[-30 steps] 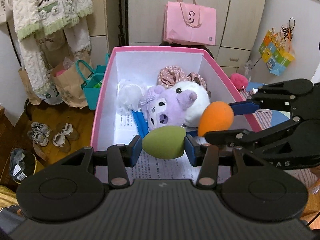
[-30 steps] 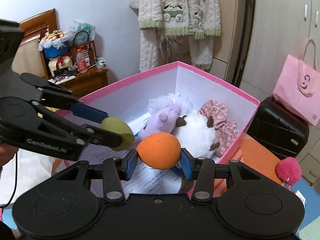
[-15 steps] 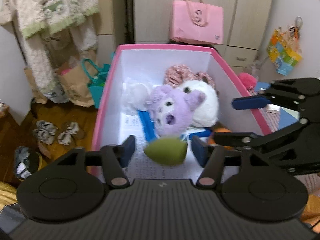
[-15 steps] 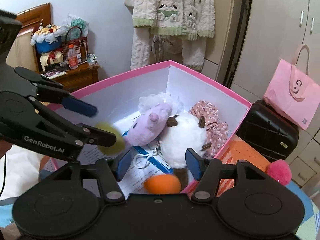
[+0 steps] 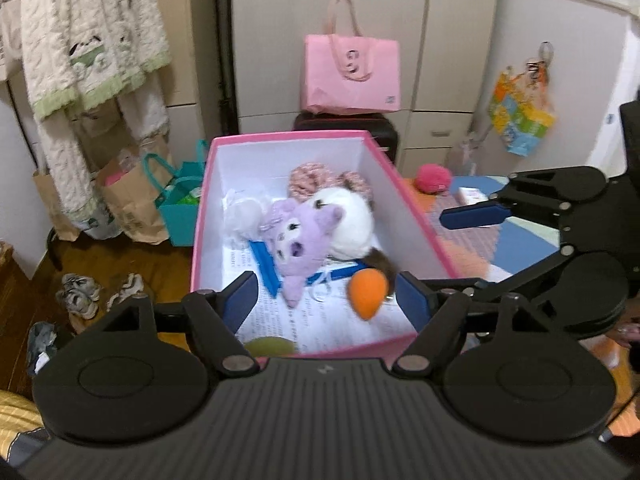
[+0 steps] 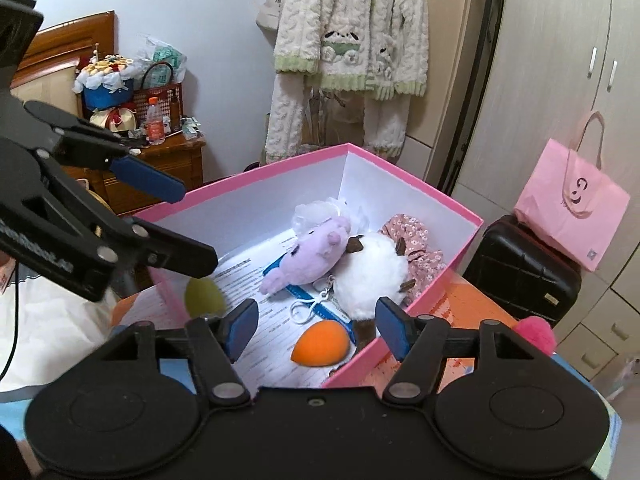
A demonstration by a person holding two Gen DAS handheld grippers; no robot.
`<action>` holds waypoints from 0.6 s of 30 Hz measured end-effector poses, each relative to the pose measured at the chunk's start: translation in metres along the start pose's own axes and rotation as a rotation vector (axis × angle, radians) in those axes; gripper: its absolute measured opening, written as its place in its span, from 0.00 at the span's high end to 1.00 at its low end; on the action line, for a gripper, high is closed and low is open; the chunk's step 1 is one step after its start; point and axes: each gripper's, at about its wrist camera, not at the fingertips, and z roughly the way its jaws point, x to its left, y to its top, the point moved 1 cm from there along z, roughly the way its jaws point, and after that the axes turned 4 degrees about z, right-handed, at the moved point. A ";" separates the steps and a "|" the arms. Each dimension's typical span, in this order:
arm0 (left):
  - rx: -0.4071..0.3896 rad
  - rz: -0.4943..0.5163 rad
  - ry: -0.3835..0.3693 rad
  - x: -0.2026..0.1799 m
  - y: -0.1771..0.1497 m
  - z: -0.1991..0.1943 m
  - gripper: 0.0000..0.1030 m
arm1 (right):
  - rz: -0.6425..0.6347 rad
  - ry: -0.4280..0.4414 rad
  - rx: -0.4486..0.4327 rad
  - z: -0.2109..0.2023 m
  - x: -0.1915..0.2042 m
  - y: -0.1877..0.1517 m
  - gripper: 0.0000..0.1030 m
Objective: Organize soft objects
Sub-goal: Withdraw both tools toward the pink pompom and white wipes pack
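Note:
A pink box (image 5: 400,184) with white walls holds a purple plush (image 5: 298,240), a white plush (image 5: 348,220), a floral scrunchie (image 6: 416,244) and a white mesh puff (image 5: 244,216). An orange egg-shaped sponge (image 6: 320,346) lies loose on the printed paper floor near the front. A green sponge (image 6: 204,296) lies in the near left corner, half hidden in the left wrist view (image 5: 268,346). My left gripper (image 5: 328,296) and right gripper (image 6: 318,320) hover above the box's near end. Their jaws are opening, with nothing held between the blue pads.
A pink pom-pom (image 5: 432,176) lies on the patterned surface right of the box. Behind it are a black suitcase (image 6: 520,276) with a pink bag (image 5: 352,76), and wardrobes. Cream knitwear (image 6: 348,52) hangs at the back; paper bags (image 5: 124,200) and shoes (image 5: 80,296) are on the floor at left.
Both grippers opened and let go: the green and orange sponges dropped onto the box floor. Both grippers then drew back and up from the box.

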 end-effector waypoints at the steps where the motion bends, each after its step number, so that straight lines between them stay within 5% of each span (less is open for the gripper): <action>1: -0.001 0.007 -0.012 -0.003 0.000 -0.006 0.27 | -0.002 -0.002 -0.002 -0.005 0.001 -0.001 0.31; 18: -0.004 0.135 -0.098 -0.063 -0.003 -0.059 0.23 | -0.017 -0.041 -0.024 -0.088 -0.004 -0.033 0.28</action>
